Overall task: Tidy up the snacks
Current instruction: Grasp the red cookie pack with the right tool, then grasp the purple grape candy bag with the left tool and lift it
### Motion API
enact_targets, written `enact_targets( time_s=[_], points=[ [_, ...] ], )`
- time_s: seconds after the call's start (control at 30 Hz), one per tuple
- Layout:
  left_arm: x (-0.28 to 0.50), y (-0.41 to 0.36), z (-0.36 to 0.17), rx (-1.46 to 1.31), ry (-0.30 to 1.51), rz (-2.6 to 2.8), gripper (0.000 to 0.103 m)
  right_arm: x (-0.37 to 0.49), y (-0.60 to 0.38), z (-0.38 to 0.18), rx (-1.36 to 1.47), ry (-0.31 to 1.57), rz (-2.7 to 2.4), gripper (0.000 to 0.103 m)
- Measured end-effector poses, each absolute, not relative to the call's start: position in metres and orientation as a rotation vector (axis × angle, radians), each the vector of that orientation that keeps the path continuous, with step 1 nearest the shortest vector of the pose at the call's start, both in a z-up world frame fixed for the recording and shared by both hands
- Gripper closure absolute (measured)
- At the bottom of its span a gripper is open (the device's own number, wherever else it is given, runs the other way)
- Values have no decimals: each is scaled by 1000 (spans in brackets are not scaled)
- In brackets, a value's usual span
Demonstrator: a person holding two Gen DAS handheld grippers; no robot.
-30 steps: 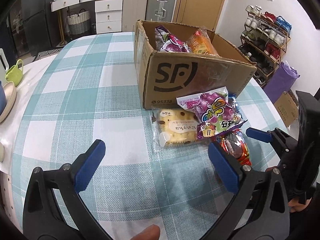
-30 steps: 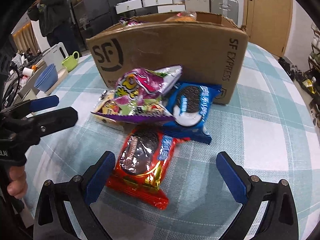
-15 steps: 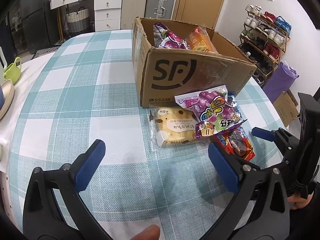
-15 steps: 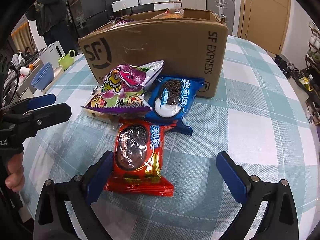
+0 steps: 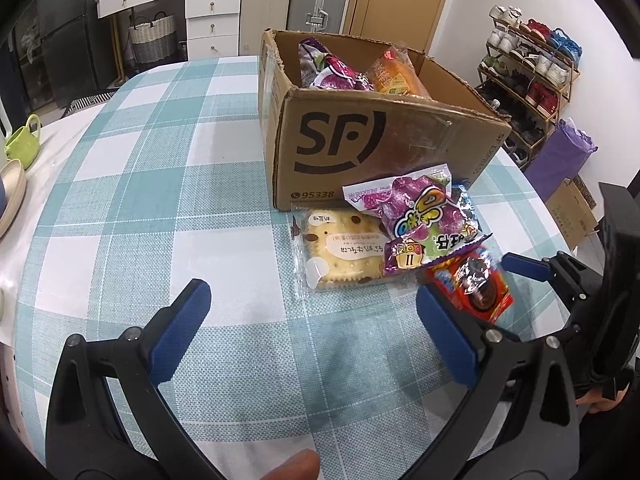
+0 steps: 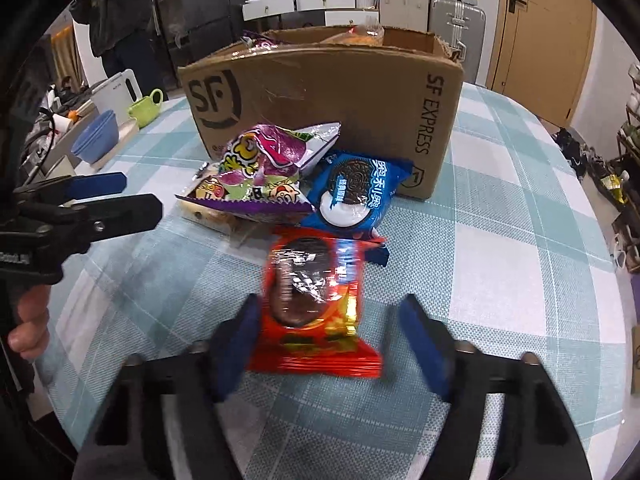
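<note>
A red cookie pack [image 6: 312, 304] lies on the checked tablecloth, in front of a blue cookie pack [image 6: 352, 192] and a purple candy bag [image 6: 260, 160]. My right gripper [image 6: 328, 308] straddles the red pack and its jaws are closing. The left pad touches the pack's edge, while the right pad stands a little apart. My left gripper [image 5: 312, 300] hangs open over bare cloth, just short of a clear biscuit pack [image 5: 340, 252]. Behind the pile stands an open cardboard box [image 5: 360, 152] with snack bags inside.
At the table's left edge are a green cup [image 6: 146, 106] and blue bowls [image 6: 96, 140]. A person [image 6: 116, 8] stands beyond them. A shoe rack [image 5: 532, 64] lines the right wall. Bare cloth lies left of the box.
The right gripper's jaws have narrowed from wide open to close around the red pack, which now sits between them. The left gripper has stayed where it was.
</note>
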State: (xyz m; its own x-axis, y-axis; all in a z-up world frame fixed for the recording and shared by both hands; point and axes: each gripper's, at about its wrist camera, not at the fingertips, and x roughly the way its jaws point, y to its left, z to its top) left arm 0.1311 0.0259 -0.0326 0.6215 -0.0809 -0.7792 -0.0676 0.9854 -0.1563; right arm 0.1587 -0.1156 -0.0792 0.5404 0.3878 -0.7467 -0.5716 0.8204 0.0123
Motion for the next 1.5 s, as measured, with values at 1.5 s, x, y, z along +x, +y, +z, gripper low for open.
enact_targets(
  time_s=[1.5],
  points=[
    [197,-35,-26,-229,917,-130,1,152,-183,-50,-71,670,496,59]
  ],
)
